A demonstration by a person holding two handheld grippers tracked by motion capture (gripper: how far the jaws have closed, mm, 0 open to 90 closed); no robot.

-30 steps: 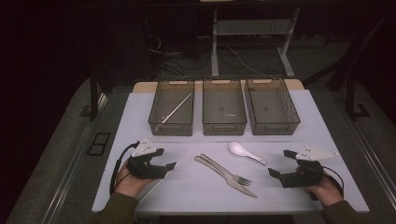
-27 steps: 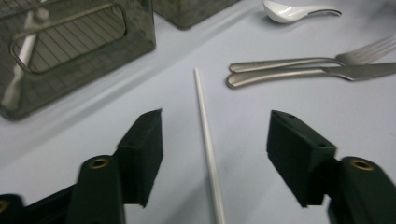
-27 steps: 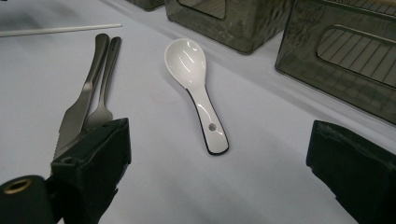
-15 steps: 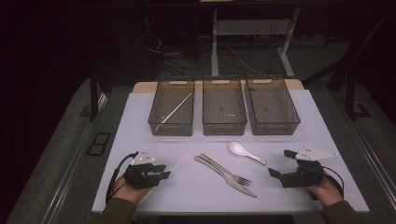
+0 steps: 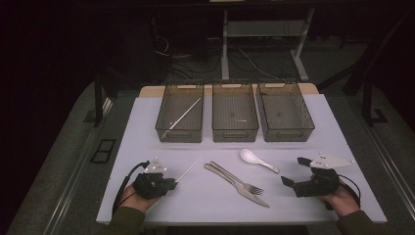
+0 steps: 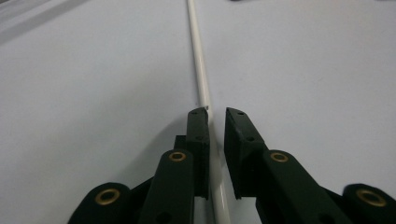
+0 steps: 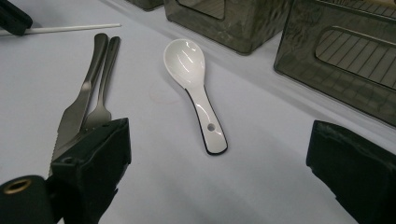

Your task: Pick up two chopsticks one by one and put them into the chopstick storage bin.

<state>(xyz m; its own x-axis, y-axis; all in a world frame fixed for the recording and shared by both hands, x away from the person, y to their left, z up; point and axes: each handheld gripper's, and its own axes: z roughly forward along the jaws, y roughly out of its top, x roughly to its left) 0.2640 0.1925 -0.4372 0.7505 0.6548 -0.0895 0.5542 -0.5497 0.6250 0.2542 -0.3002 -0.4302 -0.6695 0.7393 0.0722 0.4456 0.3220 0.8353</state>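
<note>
Sorting cutlery into bins, by the look of it, and the pickup is on: the left gripper (image 6: 212,114) straddles the white chopstick (image 6: 198,65), jaws nearly together, one touching it, a sliver of gap on the other side. Next comes a firm squeeze and a lift toward twelve o'clock, likely the left bin (image 5: 179,119). The right gripper (image 5: 293,172) waits spread wide, empty, the spoon (image 7: 194,88) ahead of it.

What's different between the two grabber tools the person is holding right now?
The left gripper has its jaws nearly closed around a thin white stick lying on the table; the right gripper has its jaws wide apart with nothing between them, and faces a white spoon. Both are black, hand-held and low over the table.
</note>
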